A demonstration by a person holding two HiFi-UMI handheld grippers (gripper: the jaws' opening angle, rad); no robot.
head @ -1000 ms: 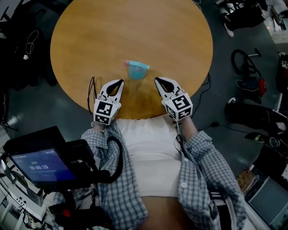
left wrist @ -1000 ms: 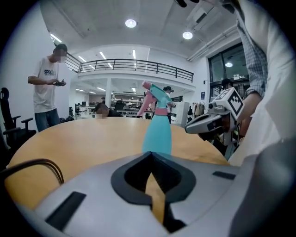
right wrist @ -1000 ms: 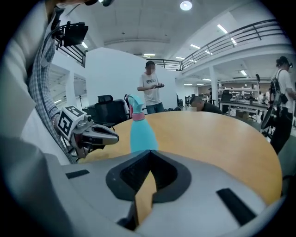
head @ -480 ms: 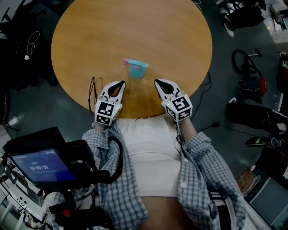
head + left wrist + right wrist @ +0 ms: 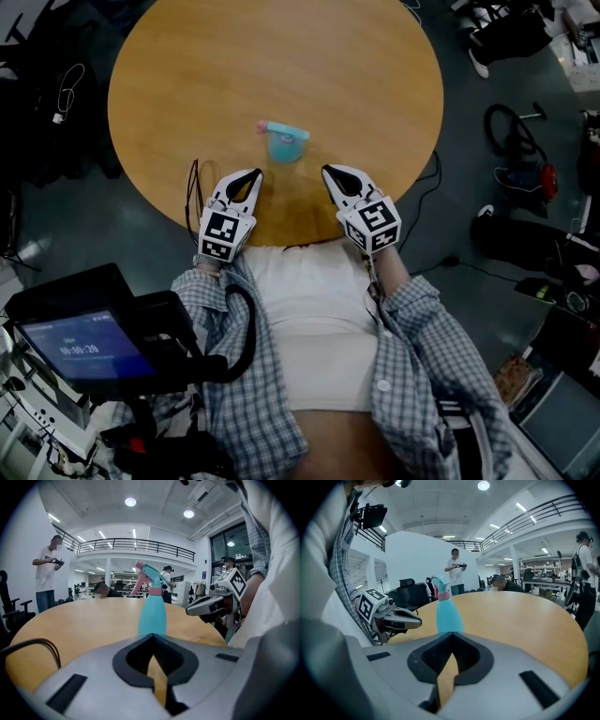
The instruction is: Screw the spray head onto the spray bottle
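Bottle (image 5: pixel 284 147) upright nr table (image 5: pixel 234 75) front edge; left gripper (image 5: pixel 249 176), right gripper (image 5: pixel 330 172) flank it w/ gaps, fingers closed, empty.

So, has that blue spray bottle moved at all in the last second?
No. The spray bottle stands at the same spot, just as far from the near edge of the table as before.

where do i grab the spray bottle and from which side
Grip the spray bottle on its smooth round teal body, below the pink collar. It stands upright on the table, so a level approach from the near edge suits it. The spray head seems to overhang toward the left, so the right gripper likely has the clearer side; it is shut and must open first.
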